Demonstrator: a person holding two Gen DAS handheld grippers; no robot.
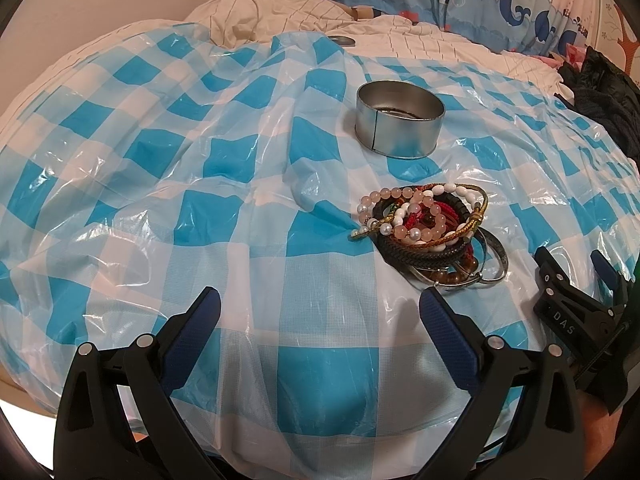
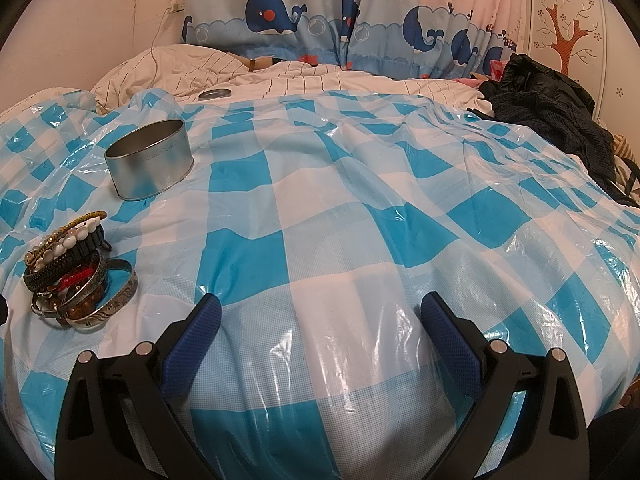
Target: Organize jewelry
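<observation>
— Nearest the lens, what do you see?
— Both grippers, spread wide and holding nothing: the left gripper (image 1: 320, 304) hovers over the checked plastic sheet (image 1: 200, 208), the right gripper (image 2: 320, 308) likewise.
— And the jewelry?
— One tangled pile of bracelets (image 1: 428, 232) (beads, cords, metal bangles) lies on the sheet just beyond the left gripper's right finger (image 1: 448, 328), well left of the right gripper. An open metal tin (image 1: 400, 124) stands near it, further toward the sheet's far edge.
— Anything else?
— A lid (image 2: 215, 93) past that far edge, dark clothes (image 2: 552, 116) at the far right corner.

Bed (image 2: 360, 76) under checkered plastic sheet (image 2: 320, 184)
</observation>
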